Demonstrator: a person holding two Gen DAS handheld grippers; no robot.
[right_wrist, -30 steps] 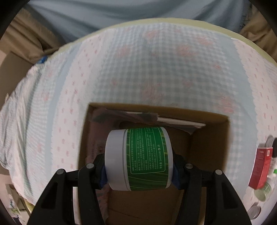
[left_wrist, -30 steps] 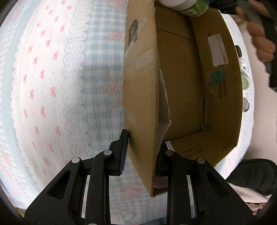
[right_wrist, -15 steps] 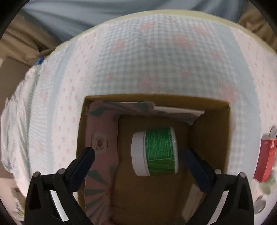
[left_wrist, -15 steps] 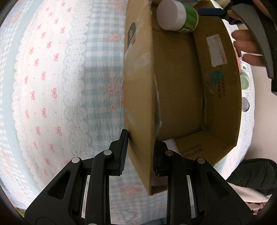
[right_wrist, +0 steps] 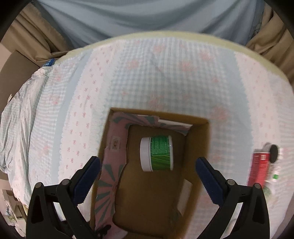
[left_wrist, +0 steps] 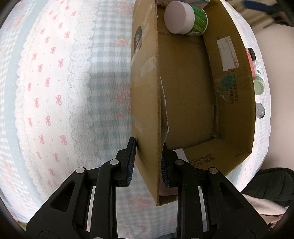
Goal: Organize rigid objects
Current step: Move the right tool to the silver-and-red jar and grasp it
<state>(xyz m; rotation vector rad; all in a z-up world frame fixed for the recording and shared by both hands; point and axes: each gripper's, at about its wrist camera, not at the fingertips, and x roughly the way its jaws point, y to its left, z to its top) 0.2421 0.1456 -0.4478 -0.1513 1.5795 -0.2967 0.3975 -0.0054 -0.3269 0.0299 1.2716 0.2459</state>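
Observation:
An open cardboard box [left_wrist: 185, 88] [right_wrist: 198, 139] stands on a bed with a pale blue and pink sheet. My left gripper [left_wrist: 148, 161] is shut on the box's left wall, one pad outside and one inside. A green jar with a white lid [right_wrist: 156, 155] [left_wrist: 185, 17] lies on its side on the box floor, at the far end in the left wrist view. My right gripper [right_wrist: 148, 172] hangs above the box, open wide, with nothing between its blue pads.
A pink patterned flap [right_wrist: 114, 160] lines the box's left inner wall. Right of the box on the sheet lie a red box [right_wrist: 259, 167], a green-lidded bottle [left_wrist: 258, 85] and a small silver-topped jar [left_wrist: 260, 110]. Dark clothing [left_wrist: 272, 185] lies off the bed edge.
My right gripper opened and let go of the green jar, which dropped onto the box floor. That gripper then rose. The left gripper kept its hold on the box wall.

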